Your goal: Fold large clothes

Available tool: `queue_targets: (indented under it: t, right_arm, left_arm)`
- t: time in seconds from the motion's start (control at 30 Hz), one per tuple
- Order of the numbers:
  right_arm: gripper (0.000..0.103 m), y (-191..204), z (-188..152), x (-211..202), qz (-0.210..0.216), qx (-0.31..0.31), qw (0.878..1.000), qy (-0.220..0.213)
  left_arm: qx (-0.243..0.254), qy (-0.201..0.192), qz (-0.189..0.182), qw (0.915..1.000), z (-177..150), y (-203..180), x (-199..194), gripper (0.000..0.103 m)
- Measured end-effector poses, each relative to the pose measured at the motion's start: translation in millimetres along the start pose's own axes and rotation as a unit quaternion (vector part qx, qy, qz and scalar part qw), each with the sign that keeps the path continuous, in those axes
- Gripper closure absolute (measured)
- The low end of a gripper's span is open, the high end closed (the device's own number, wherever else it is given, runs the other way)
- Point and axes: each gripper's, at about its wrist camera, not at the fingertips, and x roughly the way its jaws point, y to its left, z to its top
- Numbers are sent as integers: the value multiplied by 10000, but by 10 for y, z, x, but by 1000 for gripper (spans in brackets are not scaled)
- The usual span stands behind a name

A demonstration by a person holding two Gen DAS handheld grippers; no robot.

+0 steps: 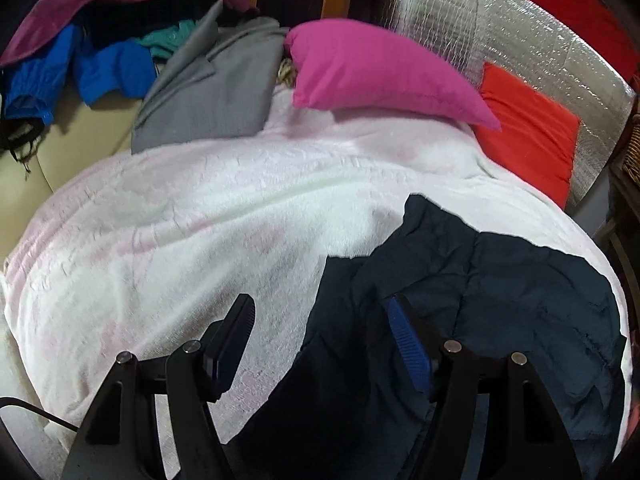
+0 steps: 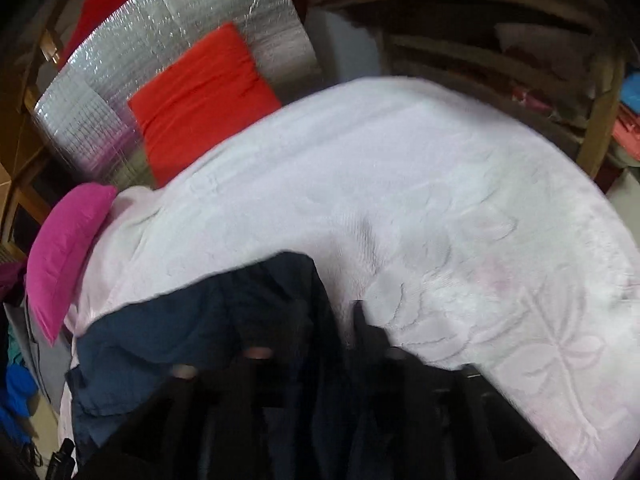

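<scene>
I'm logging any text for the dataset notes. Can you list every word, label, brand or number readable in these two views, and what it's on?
None: no readable text in either view. The dark navy garment, white blanket, pink pillow, red cushion and silver foil panel show no print or labels. The right wrist view is motion-blurred.

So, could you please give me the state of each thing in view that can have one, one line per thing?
Dark blue jacket: rumpled, not yet folded, lying on the white blanket.
Left gripper: open, jacket edge between its fingers, pads not pressing.
Right gripper: blurred, over the jacket; grip cannot be told.
Pink pillow: resting at the blanket's far edge.
Grey garment: unfolded, in a heap.
</scene>
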Motion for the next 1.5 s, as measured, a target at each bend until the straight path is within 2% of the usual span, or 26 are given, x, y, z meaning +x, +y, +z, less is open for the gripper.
queue_targets:
  t: [0.03, 0.07, 0.17, 0.2, 0.23, 0.27, 0.3, 0.37, 0.5, 0.6, 0.67, 0.77, 0.83, 0.9, 0.97, 1.03, 1.1, 1.17, 1.27, 1.4, 1.5]
  right_arm:
    - [33, 32, 9, -127, 63, -34, 9997, -251]
    - [27, 91, -11, -239, 188, -132, 9985, -492]
    - [29, 469, -91, -499, 471, -880, 9907, -924]
    - [37, 645, -150, -553, 713, -1211, 9855, -952]
    - [43, 791, -218, -579, 945, -1499, 9804, -865]
    - [59, 936, -278, -563, 1091, -1723, 9762, -735]
    - [65, 1081, -349, -522, 1236, -1912, 9722, -543]
    - [66, 1297, -491, -367, 1540, -2009, 9673, -154]
    - [65, 1524, -586, 207, 1478, -1898, 9693, 510]
    - [66, 1390, -567, 656, 1337, -1405, 9772, 869]
    - [66, 1292, -555, 692, 1446, -1114, 9781, 1005]
    - [67, 1353, -531, 677, 1428, -1073, 9790, 979]
    - [64, 1414, -530, 526, 1530, -1123, 9790, 740]
    - [63, 1515, -528, 368, 1923, -1274, 9717, 510]
    - [64, 1678, -559, 249, 2133, -1434, 9659, 321]
    - [64, 1819, -653, 221, 2349, -1657, 9569, 422]
    - [62, 1955, -797, 393, 2172, -1845, 9555, 767]
    - [62, 1949, -851, 447, 2021, -1887, 9585, 695]
    - [62, 1867, -769, 396, 2160, -1585, 9600, 818]
    - [62, 1601, -661, 121, 1979, -1441, 9680, 559]
    - [62, 1316, -463, -56, 1500, -1303, 9799, 203]
  left_arm:
    - [23, -80, -21, 10000, 1, -16, -39, 33]
    - [60, -177, -74, 9998, -3, -41, -91, 33]
    - [158, -283, -177, 9993, -37, -111, -168, 33]
    - [208, -293, -227, 9991, -68, -152, -190, 33]
    - [259, -277, -260, 9989, -93, -189, -199, 33]
    - [332, -240, -299, 9987, -120, -227, -198, 33]
    - [425, -195, -332, 9984, -153, -277, -190, 33]
    - [548, -135, -296, 9980, -207, -341, -163, 33]
    - [702, 62, -182, 9973, -301, -428, -70, 33]
    - [797, 73, -156, 9967, -314, -440, -36, 33]
    - [817, 94, -155, 9965, -320, -427, -42, 33]
    - [771, 156, -147, 9968, -310, -401, -32, 33]
    - [669, 176, -161, 9975, -297, -372, -39, 33]
    - [625, 167, -172, 9978, -299, -361, -48, 33]
    - [674, 139, -147, 9975, -314, -372, -57, 33]
    - [755, 102, -117, 9970, -327, -383, -56, 33]
    - [848, 30, -55, 9964, -342, -392, -71, 33]
    - [919, -47, -15, 9958, -347, -398, -96, 33]
    - [1017, -162, 56, 9947, -353, -412, -137, 33]
    - [1071, -252, 40, 9939, -347, -419, -186, 33]
    - [1081, -330, 21, 9936, -349, -412, -230, 33]
